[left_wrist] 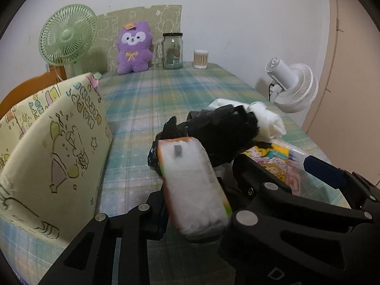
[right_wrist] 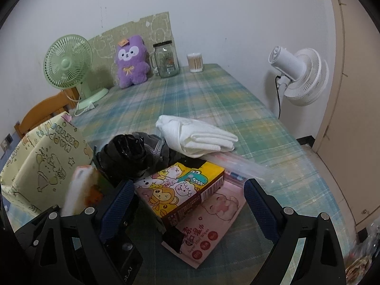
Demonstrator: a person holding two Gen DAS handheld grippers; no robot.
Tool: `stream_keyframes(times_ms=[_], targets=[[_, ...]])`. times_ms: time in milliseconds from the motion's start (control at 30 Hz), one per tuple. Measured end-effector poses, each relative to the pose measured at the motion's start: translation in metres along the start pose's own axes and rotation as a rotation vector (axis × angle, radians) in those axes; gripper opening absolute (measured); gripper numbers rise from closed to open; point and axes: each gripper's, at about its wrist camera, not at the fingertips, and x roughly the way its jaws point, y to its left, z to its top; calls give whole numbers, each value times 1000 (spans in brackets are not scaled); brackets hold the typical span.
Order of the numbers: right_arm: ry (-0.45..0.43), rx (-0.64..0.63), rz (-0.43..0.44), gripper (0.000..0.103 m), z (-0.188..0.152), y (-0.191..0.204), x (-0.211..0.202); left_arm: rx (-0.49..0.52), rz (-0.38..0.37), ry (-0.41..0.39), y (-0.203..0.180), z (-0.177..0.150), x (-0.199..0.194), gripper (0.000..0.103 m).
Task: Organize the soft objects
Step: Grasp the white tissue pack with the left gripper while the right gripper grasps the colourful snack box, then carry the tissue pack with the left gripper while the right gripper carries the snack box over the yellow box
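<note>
My left gripper [left_wrist: 194, 204] is shut on a white tissue pack with orange edges [left_wrist: 194, 187] and holds it above the checked tablecloth; the pack also shows in the right wrist view [right_wrist: 80, 190]. A pale yellow cartoon-print storage box [left_wrist: 54, 147] stands open at the left. My right gripper [right_wrist: 187, 204] is open, its blue-padded fingers [right_wrist: 116, 204] either side of a colourful cartoon tissue box [right_wrist: 182, 187] that lies on a pink wet-wipes pack [right_wrist: 209, 223]. A black bundle [right_wrist: 128, 154] and a folded white cloth [right_wrist: 199, 135] lie just behind.
At the table's far end stand a green fan [right_wrist: 68, 61], a purple plush toy [right_wrist: 131, 61], a glass jar [right_wrist: 166, 59] and a cotton-swab tub [right_wrist: 195, 62]. A white fan [right_wrist: 299, 76] stands off the right edge. A wooden chair [right_wrist: 45, 111] is at left.
</note>
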Motion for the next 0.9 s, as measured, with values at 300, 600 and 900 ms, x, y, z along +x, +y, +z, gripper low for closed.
stream_keyframes(times_ms=[300, 600, 900], targets=[[23, 18, 42, 68, -3, 1, 9, -3, -20, 9, 1, -1, 4, 23], [16, 29, 47, 40, -4, 2, 2, 4, -21, -2, 0, -1, -3, 22], [-29, 30, 41, 34, -3, 2, -20, 15, -29, -41, -5, 2, -22, 20]])
